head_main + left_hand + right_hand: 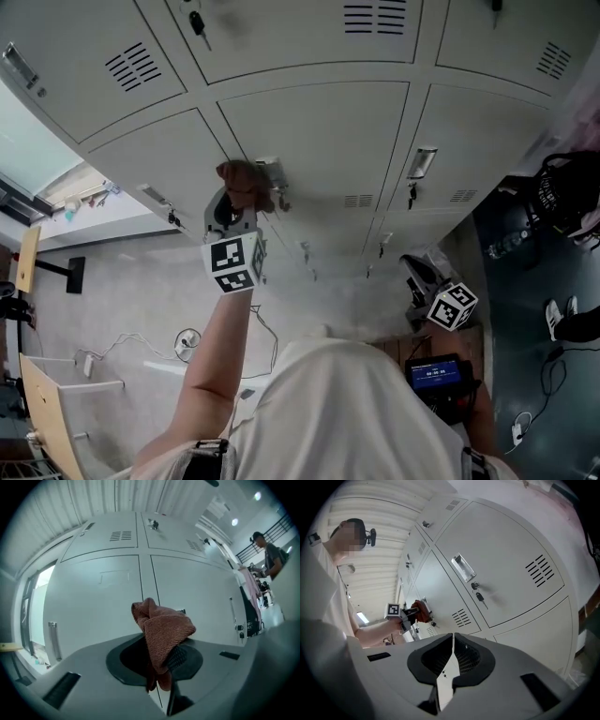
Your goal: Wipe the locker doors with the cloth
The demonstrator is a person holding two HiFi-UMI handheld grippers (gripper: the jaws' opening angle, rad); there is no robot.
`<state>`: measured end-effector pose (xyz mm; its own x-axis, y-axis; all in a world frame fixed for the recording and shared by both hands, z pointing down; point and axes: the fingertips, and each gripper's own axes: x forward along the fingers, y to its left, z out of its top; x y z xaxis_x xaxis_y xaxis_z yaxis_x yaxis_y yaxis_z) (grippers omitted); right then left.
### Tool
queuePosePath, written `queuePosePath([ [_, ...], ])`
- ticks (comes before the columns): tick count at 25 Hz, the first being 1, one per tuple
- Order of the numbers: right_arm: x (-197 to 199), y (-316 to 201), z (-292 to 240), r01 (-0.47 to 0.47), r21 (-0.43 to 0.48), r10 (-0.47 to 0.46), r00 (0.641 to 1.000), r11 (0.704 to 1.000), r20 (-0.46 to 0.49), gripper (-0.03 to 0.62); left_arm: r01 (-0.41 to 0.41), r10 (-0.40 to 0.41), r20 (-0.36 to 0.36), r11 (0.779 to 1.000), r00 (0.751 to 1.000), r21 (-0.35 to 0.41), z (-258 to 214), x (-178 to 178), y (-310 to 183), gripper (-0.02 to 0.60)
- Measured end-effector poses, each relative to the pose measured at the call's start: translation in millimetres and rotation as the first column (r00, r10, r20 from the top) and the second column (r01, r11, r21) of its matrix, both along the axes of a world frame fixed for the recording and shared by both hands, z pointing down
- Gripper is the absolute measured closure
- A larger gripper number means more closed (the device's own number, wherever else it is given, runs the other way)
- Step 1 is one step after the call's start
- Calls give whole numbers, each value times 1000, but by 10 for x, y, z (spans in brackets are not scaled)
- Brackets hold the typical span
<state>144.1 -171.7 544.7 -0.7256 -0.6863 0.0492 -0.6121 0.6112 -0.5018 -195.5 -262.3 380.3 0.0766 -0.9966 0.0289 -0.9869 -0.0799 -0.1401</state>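
Observation:
A reddish-brown cloth point(244, 178) is bunched at the tip of my left gripper point(234, 214), raised at arm's length. The cloth sits against a grey locker door point(319, 141), right beside its recessed handle point(271, 172). In the left gripper view the cloth point(161, 627) fills the jaws of the left gripper point(161, 657), which is shut on it, with the door seam behind. My right gripper point(433, 298) hangs low at the right, away from the lockers. Its jaws point(453, 638) are shut with nothing between them. That view also shows the cloth point(421, 610) far off.
Rows of locker doors with vents, handles point(421, 162) and hanging keys point(411, 195) fill the wall. Black bags point(562, 192) lie at the right, and a device with a blue screen point(433, 372) is near my right hip. Cables point(187, 339) trail on the floor. A person point(271, 557) stands far right.

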Motion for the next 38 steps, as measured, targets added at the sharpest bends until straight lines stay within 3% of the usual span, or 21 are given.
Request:
queuePosePath([
  [4,27,44,33,-19,-10,19,1000,1000,3,571,6,-7,34,1000,999,28,-119,307,-53,506],
  [7,62,66,21,-33,-7,34,999,999,8,571,77,-78,4,996,997,52,-160,433,-72,506],
  [9,107,85,22,-46,-7,46,999,999,8,571,74,-75,2,994,997,76,-182,577,-74,506],
  [13,162,148,44,-67,-10,67,998,998,9,571,-14,10,40,994,999,110,-240,1079,-132,506],
  [16,227,188,16,-84,-4,84,996,996,13,571,-125,116,78,985,990,120,-288,1583,-170,506],
  [21,376,269,16,-121,-3,121,992,993,17,571,-339,328,137,938,935,73,-241,2473,-257,506],
  [26,453,336,39,-139,-8,139,990,990,24,571,-430,418,159,901,894,51,-287,2968,-287,506],
  [30,431,324,20,-139,-6,139,990,990,31,571,-410,404,73,907,912,98,-527,2748,-275,506],
  [38,281,200,28,-98,-11,99,995,995,24,571,-208,205,38,957,978,202,-929,1225,-154,503],
])
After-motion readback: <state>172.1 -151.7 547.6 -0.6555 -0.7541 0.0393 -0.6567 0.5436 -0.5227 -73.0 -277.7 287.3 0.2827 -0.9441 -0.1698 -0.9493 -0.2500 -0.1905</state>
